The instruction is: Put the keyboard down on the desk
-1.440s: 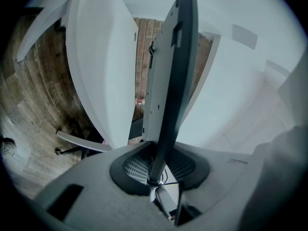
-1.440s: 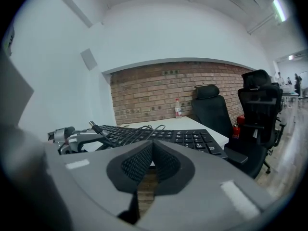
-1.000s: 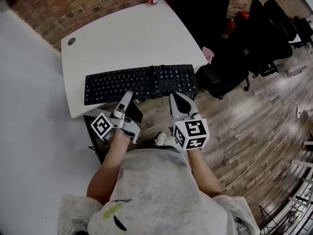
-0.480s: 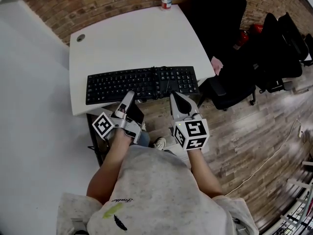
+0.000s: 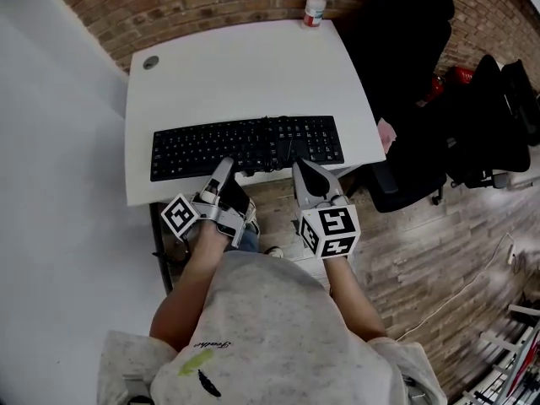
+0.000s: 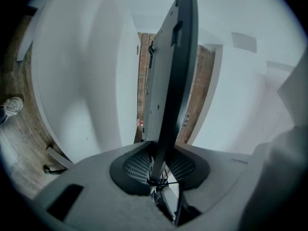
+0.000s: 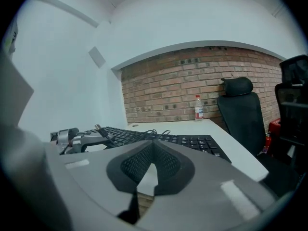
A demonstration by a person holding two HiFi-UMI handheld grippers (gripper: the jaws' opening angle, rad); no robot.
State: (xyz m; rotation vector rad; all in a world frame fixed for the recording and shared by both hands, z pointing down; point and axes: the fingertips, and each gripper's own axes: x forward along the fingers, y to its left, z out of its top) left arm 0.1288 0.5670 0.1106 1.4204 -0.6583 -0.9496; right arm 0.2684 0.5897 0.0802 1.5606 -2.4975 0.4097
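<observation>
Left gripper (image 5: 223, 169) pinches the keyboard (image 5: 246, 146) by its near edge over the desk (image 5: 245, 66); right gripper (image 5: 301, 168), pressed together and empty, sits beside it.

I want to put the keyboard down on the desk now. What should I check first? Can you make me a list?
1. Left gripper shut on the keyboard's near edge: ok.
2. Right gripper helping to hold: not ok; its jaws are together with nothing between them.
3. Desk bare around the keyboard: ok.
4. Bottle out of the way, at the desk's far edge: ok.
5. Cable clear of the underside: cannot tell; what shows lies looped on the keys.
6. Keyboard flat on the desk: not ok; the left gripper view shows a gap beneath it.
</observation>
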